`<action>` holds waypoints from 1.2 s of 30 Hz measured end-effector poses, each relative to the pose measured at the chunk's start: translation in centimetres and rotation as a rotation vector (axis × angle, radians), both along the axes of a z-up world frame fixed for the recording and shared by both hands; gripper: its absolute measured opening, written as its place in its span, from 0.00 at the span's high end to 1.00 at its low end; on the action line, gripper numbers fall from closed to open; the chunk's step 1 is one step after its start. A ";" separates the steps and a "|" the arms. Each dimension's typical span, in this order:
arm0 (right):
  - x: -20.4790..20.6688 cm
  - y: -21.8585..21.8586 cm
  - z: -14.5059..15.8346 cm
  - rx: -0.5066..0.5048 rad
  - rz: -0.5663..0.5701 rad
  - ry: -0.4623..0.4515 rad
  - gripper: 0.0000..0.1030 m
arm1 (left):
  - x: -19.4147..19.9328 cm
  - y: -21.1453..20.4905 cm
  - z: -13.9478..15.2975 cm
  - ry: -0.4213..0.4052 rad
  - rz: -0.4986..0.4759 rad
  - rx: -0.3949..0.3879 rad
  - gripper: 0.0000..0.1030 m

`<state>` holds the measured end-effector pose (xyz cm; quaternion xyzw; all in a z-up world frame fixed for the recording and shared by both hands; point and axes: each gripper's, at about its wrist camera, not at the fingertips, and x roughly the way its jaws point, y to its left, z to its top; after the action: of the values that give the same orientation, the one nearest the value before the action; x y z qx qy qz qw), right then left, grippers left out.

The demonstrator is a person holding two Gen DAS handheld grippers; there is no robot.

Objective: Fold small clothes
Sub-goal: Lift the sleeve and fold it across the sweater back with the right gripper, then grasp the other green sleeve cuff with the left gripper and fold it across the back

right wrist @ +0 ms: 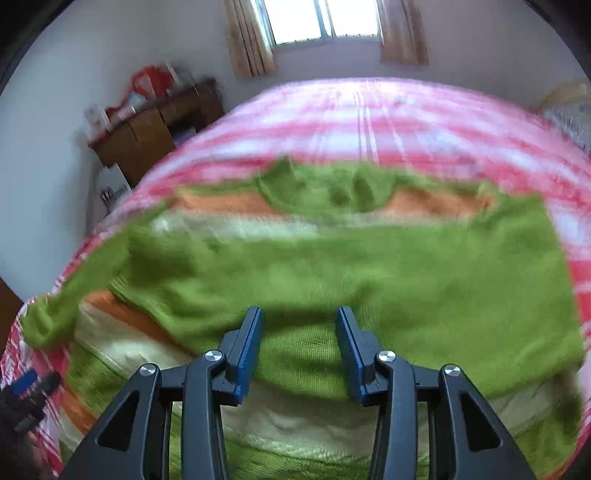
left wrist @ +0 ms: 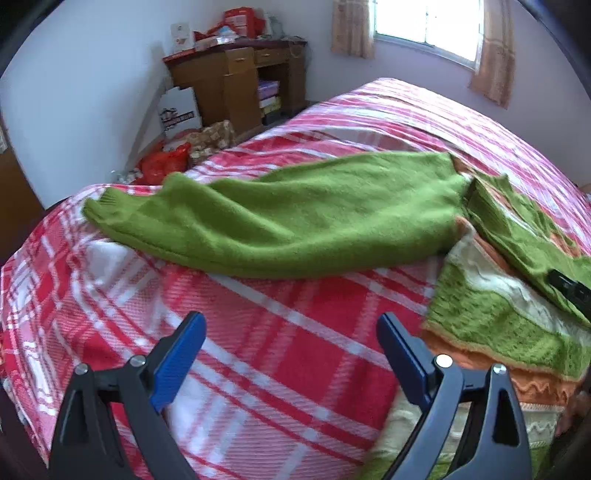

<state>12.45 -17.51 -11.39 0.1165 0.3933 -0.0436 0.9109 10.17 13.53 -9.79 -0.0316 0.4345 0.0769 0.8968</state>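
Note:
A fuzzy green sweater (right wrist: 369, 273) with orange and cream stripes lies flat on the red plaid bedspread (left wrist: 258, 350). In the right wrist view one green sleeve is folded across its body, and my right gripper (right wrist: 299, 312) hovers open just over that sleeve with nothing pinched between its blue pads. The left wrist view shows the other sleeve (left wrist: 295, 218) stretched out to the left over the bedspread. My left gripper (left wrist: 291, 319) is wide open and empty above bare plaid, short of that sleeve. The sweater body (left wrist: 480, 306) lies to its right.
A wooden desk (left wrist: 236, 81) piled with boxes stands against the far wall, with a red bag (left wrist: 162, 166) and a white carton on the floor beside it. A curtained window (right wrist: 325, 18) sits behind the bed. The bedspread (right wrist: 369, 110) continues beyond the sweater.

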 end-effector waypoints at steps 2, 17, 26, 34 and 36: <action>0.0 -0.1 0.0 0.003 -0.003 -0.002 0.36 | 0.1 2.2 0.7 -0.017 0.050 -0.021 0.07; -1.0 -0.8 -0.1 0.059 -0.025 -0.044 0.35 | 6.6 21.3 -0.4 -0.069 0.466 -0.311 0.44; -1.0 -0.8 -0.1 0.067 -0.027 -0.047 0.35 | 7.4 20.7 -0.9 -0.125 0.475 -0.270 0.89; -1.3 -1.4 -0.3 0.106 -0.033 -0.065 0.35 | 7.4 16.6 3.2 -0.239 0.339 -0.147 0.93; -1.4 -1.7 -0.4 0.130 -0.034 -0.074 0.35 | 7.3 14.0 5.2 -0.299 0.272 -0.127 0.93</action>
<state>11.02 -19.25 -11.75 0.1835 0.3592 -0.0291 0.9146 17.43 27.53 -4.63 -0.1575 0.2925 0.1643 0.9288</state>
